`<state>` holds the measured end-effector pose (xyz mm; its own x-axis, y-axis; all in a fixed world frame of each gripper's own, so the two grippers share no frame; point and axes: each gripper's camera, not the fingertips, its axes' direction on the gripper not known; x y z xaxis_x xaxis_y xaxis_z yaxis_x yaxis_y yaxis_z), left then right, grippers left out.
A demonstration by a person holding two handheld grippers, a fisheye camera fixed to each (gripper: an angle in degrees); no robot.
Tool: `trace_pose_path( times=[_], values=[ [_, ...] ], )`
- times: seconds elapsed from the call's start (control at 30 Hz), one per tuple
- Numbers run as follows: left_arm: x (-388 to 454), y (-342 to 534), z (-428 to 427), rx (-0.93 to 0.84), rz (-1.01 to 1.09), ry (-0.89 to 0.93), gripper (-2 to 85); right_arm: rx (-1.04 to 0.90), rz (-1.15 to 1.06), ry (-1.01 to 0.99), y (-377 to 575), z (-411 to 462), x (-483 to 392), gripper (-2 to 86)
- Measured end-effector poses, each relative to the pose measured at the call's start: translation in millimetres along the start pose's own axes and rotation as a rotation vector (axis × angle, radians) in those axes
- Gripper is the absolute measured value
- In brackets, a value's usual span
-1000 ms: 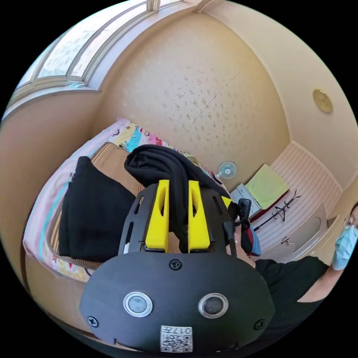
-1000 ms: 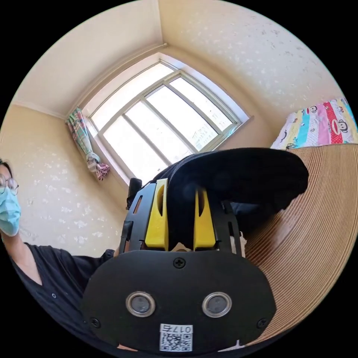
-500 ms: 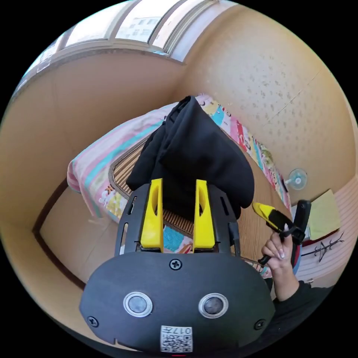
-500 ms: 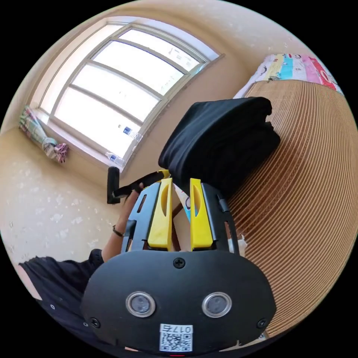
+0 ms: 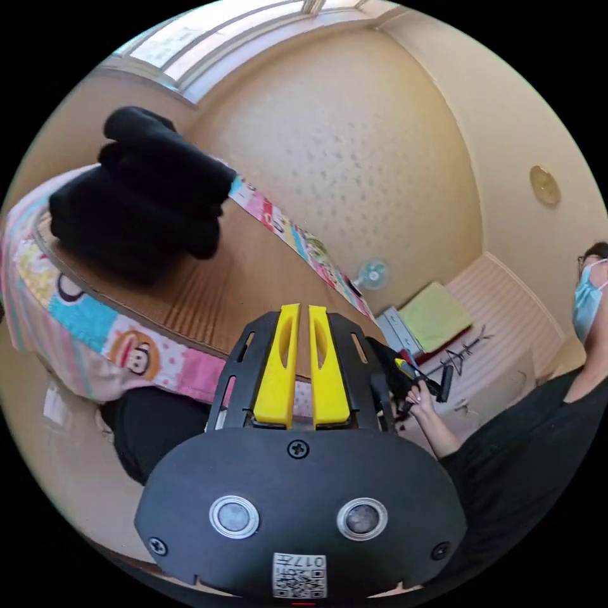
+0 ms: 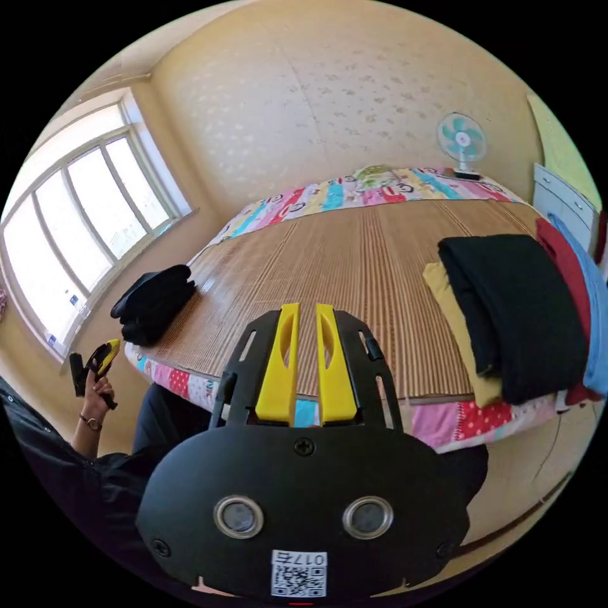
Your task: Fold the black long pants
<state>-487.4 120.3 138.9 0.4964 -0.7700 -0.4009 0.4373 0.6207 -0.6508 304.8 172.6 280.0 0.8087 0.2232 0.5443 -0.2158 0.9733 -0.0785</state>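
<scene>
bamboo mat (image 6: 373, 266), folded black pants (image 6: 155, 303) at edge

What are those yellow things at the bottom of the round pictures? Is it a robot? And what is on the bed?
No robot here. A person holds a grabbing tool in each hand, and a small camera rides on each one, so you get two round pictures. The yellow bits are the jaws. The left tool and the right tool both have their jaws close together with nothing between them. On the bed's mat sit the folded black pants, near the corner by the window. At the other side lies a pile of clothes. In the right tool's picture you can also spot the left tool in the person's hand.
</scene>
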Motion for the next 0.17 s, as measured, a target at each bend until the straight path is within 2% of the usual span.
trace_pose_path(
  times=[0.07,0.17],
  values=[
    [15,3,44,-0.131,0.027,0.163,3.2,0.039,0.117,0.118,-2,-20,36,6.0],
    [43,2,84,-0.234,0.085,0.258,0.9,0.124,0.349,0.259,0,-50,86,9.0]
  ],
)
